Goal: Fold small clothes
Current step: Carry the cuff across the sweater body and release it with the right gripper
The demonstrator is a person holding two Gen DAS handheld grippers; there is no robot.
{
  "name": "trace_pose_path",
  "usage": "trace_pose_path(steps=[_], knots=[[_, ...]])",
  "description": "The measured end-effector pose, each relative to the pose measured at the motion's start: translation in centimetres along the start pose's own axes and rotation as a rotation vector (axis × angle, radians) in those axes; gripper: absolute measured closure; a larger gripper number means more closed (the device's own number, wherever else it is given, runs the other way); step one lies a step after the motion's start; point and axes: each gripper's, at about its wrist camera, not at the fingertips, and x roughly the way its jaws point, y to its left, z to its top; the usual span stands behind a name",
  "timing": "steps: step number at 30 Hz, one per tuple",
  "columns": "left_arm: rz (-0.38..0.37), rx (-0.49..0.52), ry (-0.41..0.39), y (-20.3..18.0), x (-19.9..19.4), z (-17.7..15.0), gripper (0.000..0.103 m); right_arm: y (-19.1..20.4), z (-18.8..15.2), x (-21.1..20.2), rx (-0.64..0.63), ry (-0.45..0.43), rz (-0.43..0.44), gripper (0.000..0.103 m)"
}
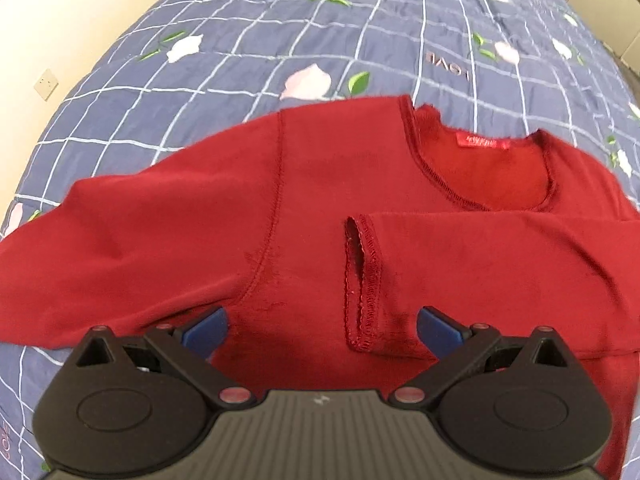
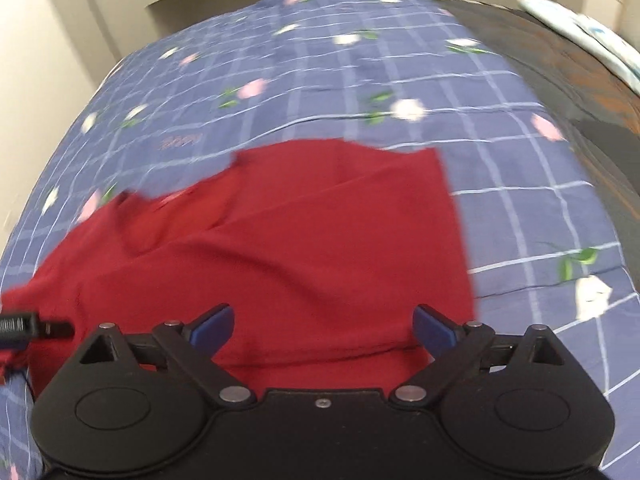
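Both claws, left (image 1: 322, 330) and right (image 2: 323, 328), hang wide above red top (image 1: 320, 200).

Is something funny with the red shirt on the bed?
Nothing is torn or spilled. The red shirt lies on the blue flowered bedspread, only half folded: one sleeve is laid across the chest, its cuff gaping open, while the other sleeve sticks out sideways. Its seams and neck label show.
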Motion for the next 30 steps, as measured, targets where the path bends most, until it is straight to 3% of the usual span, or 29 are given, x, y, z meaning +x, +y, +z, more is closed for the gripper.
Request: trace_pose_path(steps=[5,13,21,30], knots=[[0.058,0.010,0.024,-0.4,1.2,-0.1,0.000,-3.2,1.3,1.9,0.069,0.033,0.055,0.005],[0.097,0.020,0.034,-1.3,1.0,-0.1,0.000,-4.2,1.3,3.2,0.089,0.070,0.082,0.005],[0.067,-0.076,0.012,0.4,-1.7,-0.9,0.000,-3.0,3.2,-0.5,0.025,0.056,0.013,0.001],[0.091,-0.207,-0.003,5.1,-4.9,-3.6,0.000,2.0,5.5,-6.7,-0.108,-0.036,0.024,0.001]])
